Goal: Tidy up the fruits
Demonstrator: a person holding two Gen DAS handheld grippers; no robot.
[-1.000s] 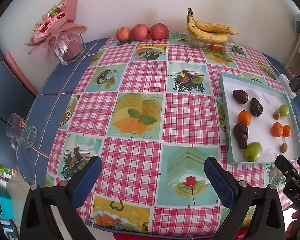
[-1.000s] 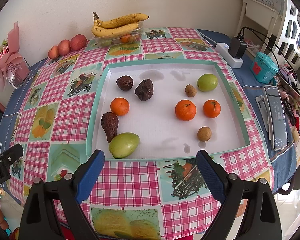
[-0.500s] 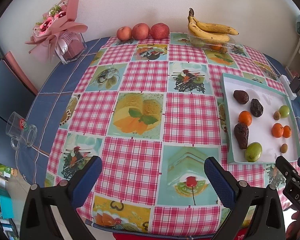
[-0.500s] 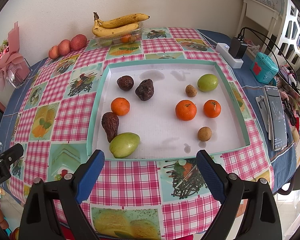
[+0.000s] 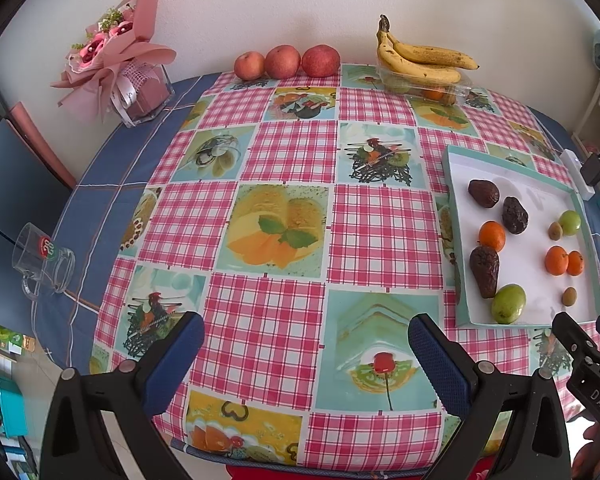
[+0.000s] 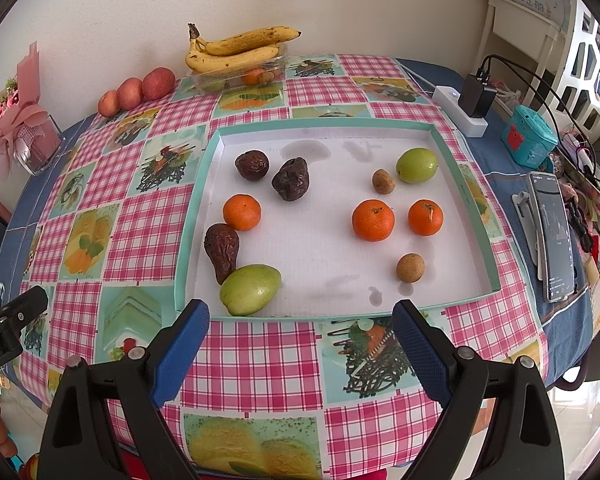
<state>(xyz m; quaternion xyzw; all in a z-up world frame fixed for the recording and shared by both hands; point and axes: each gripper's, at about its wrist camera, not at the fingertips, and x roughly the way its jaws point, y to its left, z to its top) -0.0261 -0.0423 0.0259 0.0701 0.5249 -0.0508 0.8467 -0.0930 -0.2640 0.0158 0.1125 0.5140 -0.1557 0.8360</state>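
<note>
A shallow white tray with a teal rim (image 6: 474,184) (image 5: 450,184) lies on the checked tablecloth and holds loose fruit. On its left side are three dark wrinkled fruits (image 6: 293,179), an orange (image 6: 242,212) and a green fruit (image 6: 250,289). Its right side has two oranges (image 6: 373,220), a green fruit (image 6: 416,165) and two small brown fruits (image 6: 410,267). My right gripper (image 6: 300,340) hangs open just in front of the tray's near rim, nothing between its fingers. My left gripper (image 5: 306,354) is open over bare tablecloth, left of the tray.
Bananas (image 6: 236,50) lie on a clear box of fruit at the back, with three apples (image 5: 286,61) beside them by the wall. A bouquet (image 5: 116,56) and a glass mug (image 5: 44,258) stand left. A phone (image 6: 553,236), a power strip (image 6: 458,110) and clutter line the right edge.
</note>
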